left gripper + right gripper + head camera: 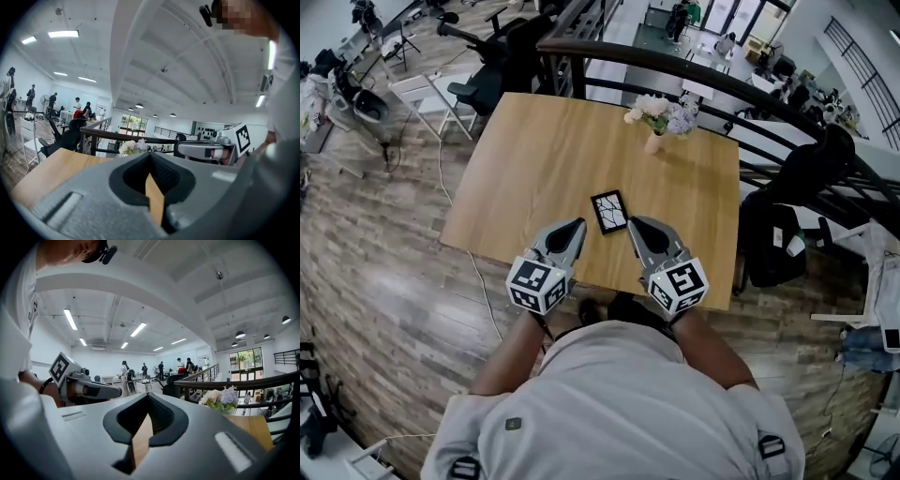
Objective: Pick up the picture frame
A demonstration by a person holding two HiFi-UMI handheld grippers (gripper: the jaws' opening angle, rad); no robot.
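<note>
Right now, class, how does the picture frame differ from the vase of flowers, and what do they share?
The picture frame lies flat; the vase of flowers stands upright. The picture frame is dark and rectangular; the vase of flowers is pale with pastel blooms. The picture frame sits near the front edge of the wooden table; the vase of flowers sits near the far edge. Both rest on that table.
</note>
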